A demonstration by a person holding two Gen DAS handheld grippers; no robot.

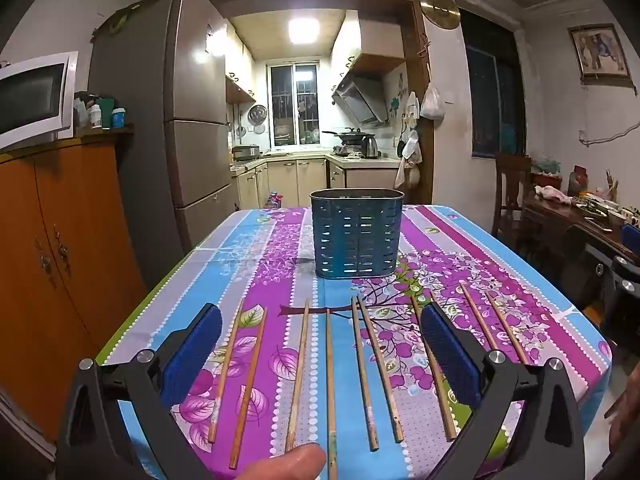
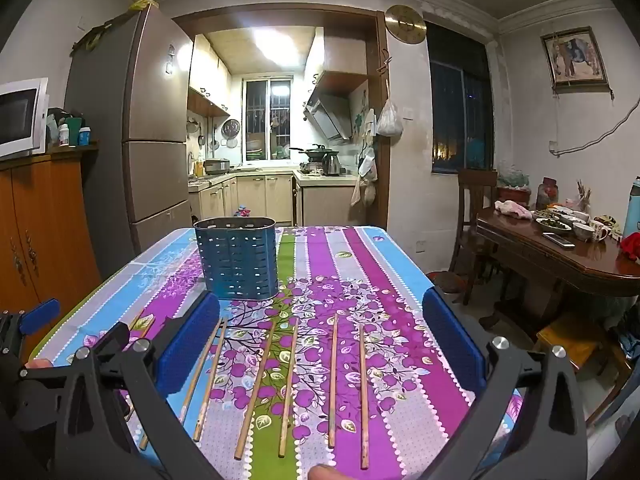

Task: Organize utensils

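Several wooden chopsticks (image 1: pixel 301 376) lie side by side in pairs on the floral tablecloth (image 1: pixel 280 240), pointing away from me. They also show in the right wrist view (image 2: pixel 333 380). A blue slotted utensil holder (image 1: pixel 356 234) stands upright behind them, empty as far as I see; in the right wrist view the holder (image 2: pixel 238 258) is left of centre. My left gripper (image 1: pixel 320 344) is open and empty, hovering over the near chopsticks. My right gripper (image 2: pixel 320 340) is open and empty above the right-hand chopsticks.
An orange cabinet (image 1: pixel 60 260) with a microwave (image 1: pixel 32 100) stands left, a fridge (image 1: pixel 160 120) behind it. A wooden dining table (image 2: pixel 560 256) with dishes and a chair (image 2: pixel 476 216) stand right. The left gripper (image 2: pixel 36 316) shows at the right view's left edge.
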